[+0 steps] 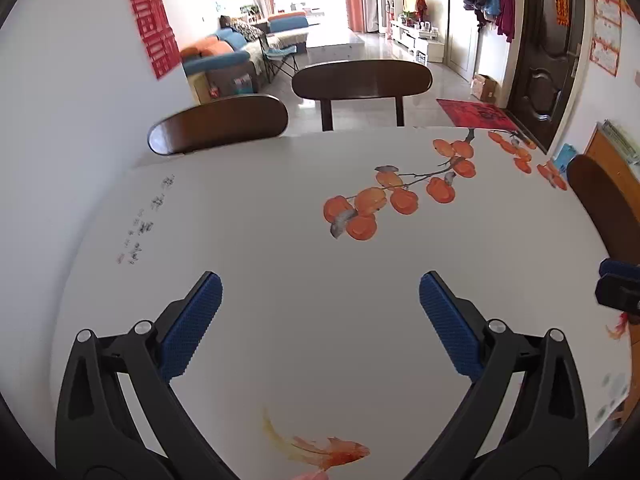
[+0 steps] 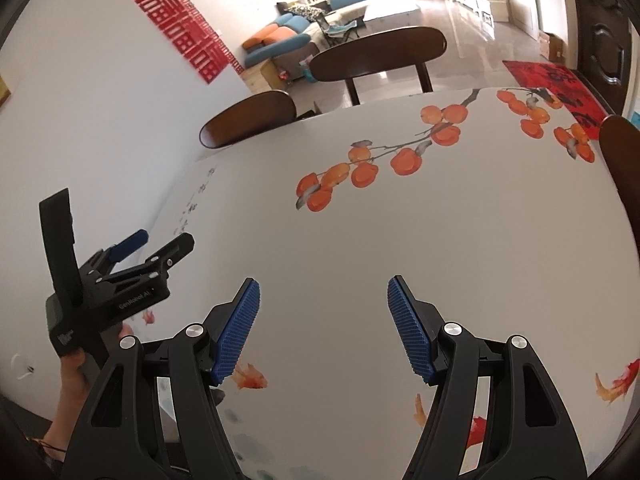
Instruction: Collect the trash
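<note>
We hold both grippers low over a white bench (image 1: 280,208) printed with persimmon branches (image 1: 392,196) and goldfish (image 1: 332,454), the left gripper (image 1: 320,292) and the right gripper (image 2: 323,296) each with fingers spread wide and nothing between them. No trash shows in either view: the bench top ahead of the fingers carries only its printed pattern, and we cannot tell where the trash lies. The step in hand, as we judge it, is the search, so we would do well to keep the fingers apart, sweep the cameras toward the bench edges and the floor beyond the chairs (image 1: 360,80), and commit to a grasp only once a piece sits squarely between the blue pads (image 1: 192,324).
</note>
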The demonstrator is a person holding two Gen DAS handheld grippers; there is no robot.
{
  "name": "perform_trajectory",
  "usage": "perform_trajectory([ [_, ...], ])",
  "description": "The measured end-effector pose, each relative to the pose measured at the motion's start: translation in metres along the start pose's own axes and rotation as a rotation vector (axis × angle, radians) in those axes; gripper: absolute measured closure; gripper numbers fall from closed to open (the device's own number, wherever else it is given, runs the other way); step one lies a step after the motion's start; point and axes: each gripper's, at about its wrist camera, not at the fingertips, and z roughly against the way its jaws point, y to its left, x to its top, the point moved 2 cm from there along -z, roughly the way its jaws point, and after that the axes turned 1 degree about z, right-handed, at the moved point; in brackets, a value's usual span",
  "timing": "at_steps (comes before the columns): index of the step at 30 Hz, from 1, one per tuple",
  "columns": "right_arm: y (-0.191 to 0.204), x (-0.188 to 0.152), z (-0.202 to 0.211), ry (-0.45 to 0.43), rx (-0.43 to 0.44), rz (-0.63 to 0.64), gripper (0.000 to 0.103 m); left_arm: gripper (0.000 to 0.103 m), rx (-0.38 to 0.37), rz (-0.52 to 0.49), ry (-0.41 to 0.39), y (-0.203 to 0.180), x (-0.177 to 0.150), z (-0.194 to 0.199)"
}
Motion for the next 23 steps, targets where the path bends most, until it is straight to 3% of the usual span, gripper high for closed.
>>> perform_trajectory([
  [3, -0.001, 0.000, 0.005, -0.008, -0.001, 0.007, 0.036, 0.007, -0.060, 0.029, 0.018, -0.001, 0.000, 0.002],
  [7, -0.005, 0.000, 0.011, -0.017, -0.001, 0.007, 0.036, 0.007, -0.046, 0.025, -0.001, -0.004, 0.000, 0.007],
  [11, -0.010, -0.001, 0.014, -0.017, 0.001, 0.000, 0.036, 0.007, -0.094, 0.073, 0.021, -0.003, 0.000, 0.005],
  [23, -0.009, -0.002, 0.016, -0.022, 0.008, 0.010, 0.036, 0.007, -0.071, 0.078, 0.027, -0.002, -0.002, 0.006],
])
